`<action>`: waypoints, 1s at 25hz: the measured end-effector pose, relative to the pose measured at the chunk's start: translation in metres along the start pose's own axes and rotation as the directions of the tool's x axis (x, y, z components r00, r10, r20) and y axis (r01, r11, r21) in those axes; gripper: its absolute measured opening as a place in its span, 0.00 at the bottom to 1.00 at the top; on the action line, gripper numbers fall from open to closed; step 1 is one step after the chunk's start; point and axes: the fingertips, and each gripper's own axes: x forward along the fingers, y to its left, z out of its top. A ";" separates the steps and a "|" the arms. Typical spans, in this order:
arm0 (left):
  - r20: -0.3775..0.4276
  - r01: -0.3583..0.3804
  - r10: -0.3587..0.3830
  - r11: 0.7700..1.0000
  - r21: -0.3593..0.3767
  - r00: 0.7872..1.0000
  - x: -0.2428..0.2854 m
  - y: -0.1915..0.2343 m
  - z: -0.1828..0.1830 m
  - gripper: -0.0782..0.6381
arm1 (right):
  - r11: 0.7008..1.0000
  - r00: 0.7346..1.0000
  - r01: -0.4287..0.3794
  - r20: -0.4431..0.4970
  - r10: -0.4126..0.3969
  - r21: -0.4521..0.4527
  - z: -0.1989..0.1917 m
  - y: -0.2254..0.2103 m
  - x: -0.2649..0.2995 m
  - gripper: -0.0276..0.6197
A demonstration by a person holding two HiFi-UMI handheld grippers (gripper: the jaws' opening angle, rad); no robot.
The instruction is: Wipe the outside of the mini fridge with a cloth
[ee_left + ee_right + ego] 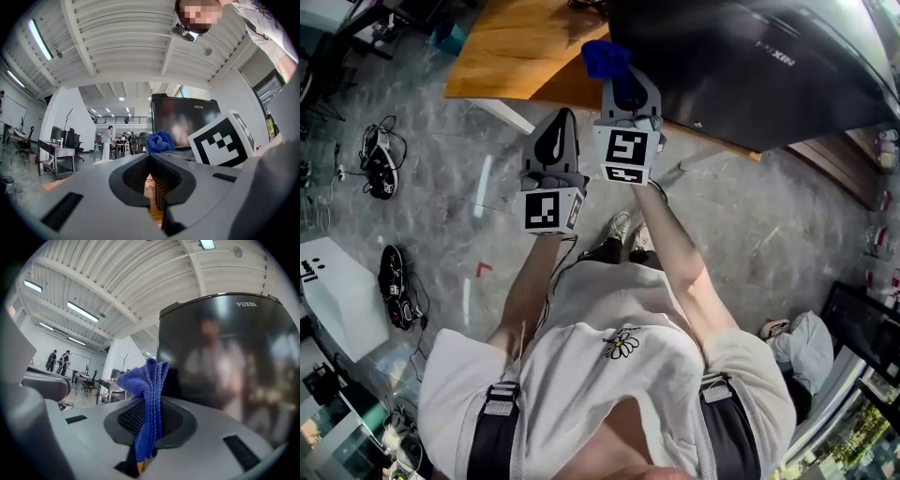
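The black mini fridge (750, 66) stands on a wooden table (516, 47) in front of me. My right gripper (624, 79) is shut on a folded blue cloth (605, 58), held up close to the fridge's left front edge. In the right gripper view the blue cloth (146, 380) sticks up from between the jaws of my right gripper (148, 405), with the glossy fridge (229, 357) just behind. My left gripper (565, 118) hovers lower and to the left, shut with nothing in it. From my left gripper (151, 161) I see the cloth (159, 140) and fridge (180, 123) ahead.
Cables and dark shoes (381, 174) lie on the grey floor at the left, by a white box (337, 300). A white bundle (802, 342) lies at the lower right. Far off stand several people (108, 140) and desks (58, 152).
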 end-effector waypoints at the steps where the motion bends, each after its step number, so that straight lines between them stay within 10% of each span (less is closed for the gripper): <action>1: -0.001 -0.001 0.001 1.000 -0.001 1.000 0.000 0.002 -0.001 0.12 | 1.000 1.000 0.009 -0.003 -0.009 -0.003 -0.001 -0.001 0.002 0.14; 25: 0.014 0.144 -0.144 0.986 -0.078 0.990 0.034 -0.100 -0.001 0.12 | 0.985 0.988 0.154 -0.016 -0.156 -0.080 -0.014 -0.104 -0.075 0.14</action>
